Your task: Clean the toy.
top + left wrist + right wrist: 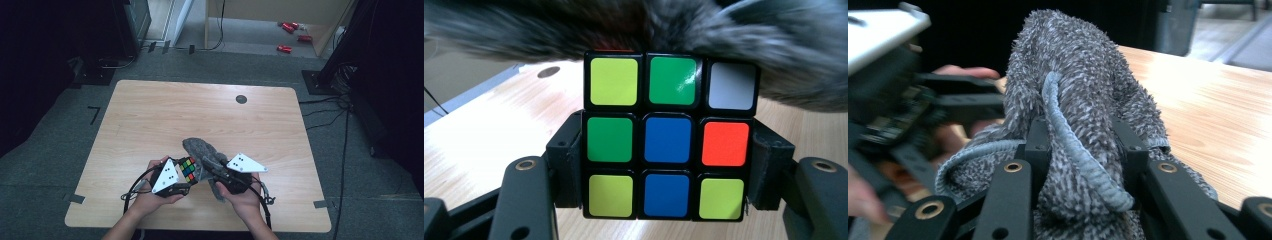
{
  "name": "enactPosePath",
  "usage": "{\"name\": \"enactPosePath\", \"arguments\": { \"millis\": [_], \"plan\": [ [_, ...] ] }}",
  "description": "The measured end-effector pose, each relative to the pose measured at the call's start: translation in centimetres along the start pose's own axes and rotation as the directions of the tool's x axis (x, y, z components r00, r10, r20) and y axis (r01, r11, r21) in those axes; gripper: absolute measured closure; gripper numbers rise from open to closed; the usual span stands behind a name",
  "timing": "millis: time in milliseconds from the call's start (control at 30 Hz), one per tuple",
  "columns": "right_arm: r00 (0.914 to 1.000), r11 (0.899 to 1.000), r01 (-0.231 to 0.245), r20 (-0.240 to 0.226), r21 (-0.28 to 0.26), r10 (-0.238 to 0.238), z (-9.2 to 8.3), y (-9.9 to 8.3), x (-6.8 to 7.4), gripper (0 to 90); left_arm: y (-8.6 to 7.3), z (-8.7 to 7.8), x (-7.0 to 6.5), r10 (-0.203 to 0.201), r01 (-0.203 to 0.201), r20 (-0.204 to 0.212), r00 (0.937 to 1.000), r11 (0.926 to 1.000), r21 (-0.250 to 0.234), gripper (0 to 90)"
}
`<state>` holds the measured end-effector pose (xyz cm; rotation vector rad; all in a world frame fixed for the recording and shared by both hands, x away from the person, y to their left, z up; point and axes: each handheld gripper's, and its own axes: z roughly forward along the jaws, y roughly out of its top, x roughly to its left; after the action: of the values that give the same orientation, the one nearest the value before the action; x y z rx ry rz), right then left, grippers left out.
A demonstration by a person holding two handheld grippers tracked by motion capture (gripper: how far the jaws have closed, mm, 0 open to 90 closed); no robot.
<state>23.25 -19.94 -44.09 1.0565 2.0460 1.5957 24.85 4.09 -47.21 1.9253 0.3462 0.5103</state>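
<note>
Black jaws of the left gripper (664,165) clamp a puzzle cube (666,135) from both sides, pressing on its middle and lower rows. The face turned to that gripper's camera shows 9 stickers: yellow-green, green and grey on top, green, blue and orange in the middle, yellow-green, blue and yellow-green below. A grey fuzzy cloth (734,45) hangs blurred right behind the cube's top edge.

Seen from the right gripper view, the right gripper (1083,145) pinches a thick fold of that cloth (1073,90) between its 2 jaws, the hemmed edge curling down over them.

From the high view, both hands sit near the front edge of the wooden table (150,115). The left gripper (181,176) holds the cube (188,169) just beside the cloth (200,150), which the right gripper (207,165) grips and which bunches up between the 2 tools. A dark round disc (241,99) lies well apart near the far edge.
</note>
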Motion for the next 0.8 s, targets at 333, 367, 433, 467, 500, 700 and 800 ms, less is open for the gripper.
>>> {"name": "enactPosePath", "arguments": {
  "millis": [333,367,433,467,500,700,800],
  "plan": [
    [0.9963,0.998,-0.057,0.064,-0.001,0.057,-0.7,0.1,-1.6,68.1,-0.2,-0.1,0.5,-0.004,0.004,-0.019,0.9998,0.9999,0.009,35.0],
    [0.9974,0.999,-0.046,0.054,-0.011,0.047,-0.8,0.4,-1.2,68.0,-0.2,0.0,0.4,-0.004,0.005,-0.018,0.9998,0.9999,0.013,35.0],
    [0.9994,0.999,-0.018,0.028,-0.027,0.019,-0.9,0.8,-0.2,68.0,-0.2,0.2,0.2,-0.002,0.002,-0.017,0.9999,0.9999,0.017,35.0],
    [0.9998,0.999,-0.004,0.017,-0.033,0.004,-0.9,0.9,0.4,68.0,-0.1,0.2,0.1,0.002,-0.001,-0.015,0.9999,0.9998,0.019,35.0],
    [0.9999,0.999,0.012,0.005,-0.037,-0.012,-0.8,0.9,1.0,68.0,-0.1,0.3,0.0,0.003,-0.003,-0.012,0.9999,0.9999,0.017,35.0],
    [0.9997,0.999,0.003,-0.023,-0.052,-0.005,-0.2,0.2,1.5,68.0,0.3,0.0,-0.2,-0.007,0.007,-0.005,1.0,1.0,0.0,35.0],
    [0.9999,0.998,-0.008,-0.007,-0.055,0.007,-0.2,0.0,0.8,68.0,0.4,-0.2,-0.1,-0.016,0.016,-0.002,0.9999,0.9998,-0.012,35.0]
  ]
}}
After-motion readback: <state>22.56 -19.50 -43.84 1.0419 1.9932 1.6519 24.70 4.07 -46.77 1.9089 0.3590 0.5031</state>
